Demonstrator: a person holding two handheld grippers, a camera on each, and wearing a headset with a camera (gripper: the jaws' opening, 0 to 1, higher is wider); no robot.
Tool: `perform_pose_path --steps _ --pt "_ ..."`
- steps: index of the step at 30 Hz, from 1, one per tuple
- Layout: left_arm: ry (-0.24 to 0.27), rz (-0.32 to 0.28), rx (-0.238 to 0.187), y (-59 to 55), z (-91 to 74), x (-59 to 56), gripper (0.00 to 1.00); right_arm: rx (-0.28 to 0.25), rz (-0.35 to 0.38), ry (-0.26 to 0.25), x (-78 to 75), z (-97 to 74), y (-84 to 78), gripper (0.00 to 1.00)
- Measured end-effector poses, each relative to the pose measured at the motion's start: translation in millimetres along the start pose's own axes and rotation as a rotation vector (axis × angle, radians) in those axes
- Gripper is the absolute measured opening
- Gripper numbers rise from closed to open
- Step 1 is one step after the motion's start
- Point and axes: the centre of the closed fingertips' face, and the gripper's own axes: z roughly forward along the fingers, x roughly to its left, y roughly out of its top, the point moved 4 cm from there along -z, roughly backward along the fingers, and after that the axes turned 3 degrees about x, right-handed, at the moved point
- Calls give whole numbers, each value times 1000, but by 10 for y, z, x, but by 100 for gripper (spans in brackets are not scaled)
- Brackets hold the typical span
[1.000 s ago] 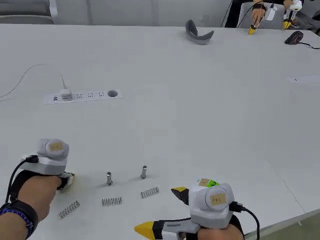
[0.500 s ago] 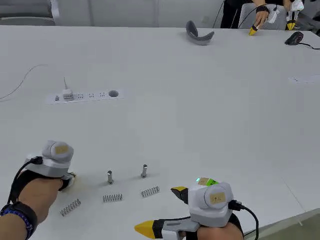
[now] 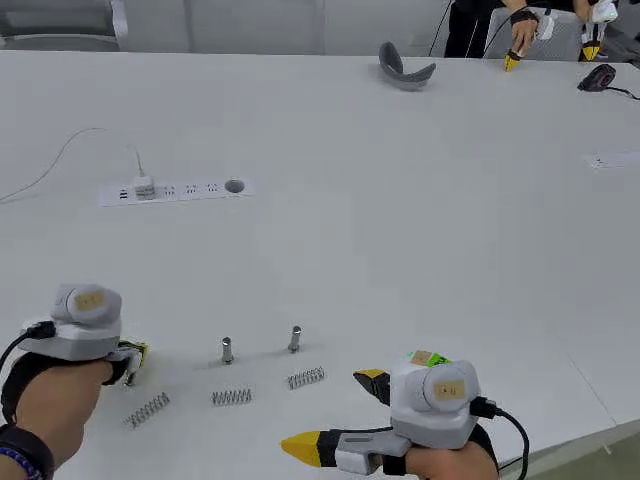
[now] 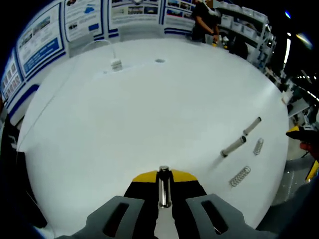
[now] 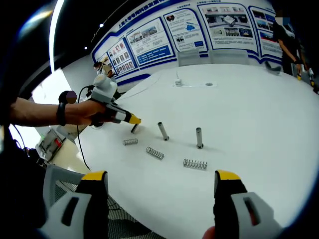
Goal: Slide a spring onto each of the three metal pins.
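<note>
Two metal pins point(image 3: 227, 349) point(image 3: 295, 338) stand upright on the white table point(image 3: 400, 230). In front of them lie three springs point(image 3: 148, 409) point(image 3: 231, 397) point(image 3: 306, 377). My left gripper point(image 3: 135, 360) is at the lower left, left of the pins, and is shut on a third metal pin point(image 4: 163, 188). That pin's lower end meets the table in the right gripper view point(image 5: 134, 128). My right gripper point(image 3: 335, 412) is open and holds nothing, near the table's front edge, just right of the springs. The right gripper view shows the pins point(image 5: 163, 131) point(image 5: 199, 137) and springs point(image 5: 155, 153) beyond its gripper point(image 5: 160, 177).
A white power strip point(image 3: 175, 189) with a plugged cable lies at the mid left. A grey curved object point(image 3: 405, 68) sits at the far side. Another person's hand point(image 3: 520, 30) with grippers and a dark mouse point(image 3: 598, 76) are at the far right corner.
The head camera has shifted a little. My left gripper has drawn slightly left, away from the standing pins, still holding its pin. The right gripper stays open in place.
</note>
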Motion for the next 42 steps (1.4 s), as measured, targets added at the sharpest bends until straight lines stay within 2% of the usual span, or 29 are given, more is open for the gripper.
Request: perform_pose_path --steps 11,24,34,42 --pt "-1 0 -18 -42 -157 30 8 2 -15 -1 6 -1 6 89" --pt "-2 10 -18 -156 -313 49 8 1 -23 2 40 11 23 89" --pt "6 34 -15 -210 -352 64 8 5 -27 5 59 11 13 89" --pt "6 50 -19 -188 -334 19 7 6 -29 7 67 11 11 89"
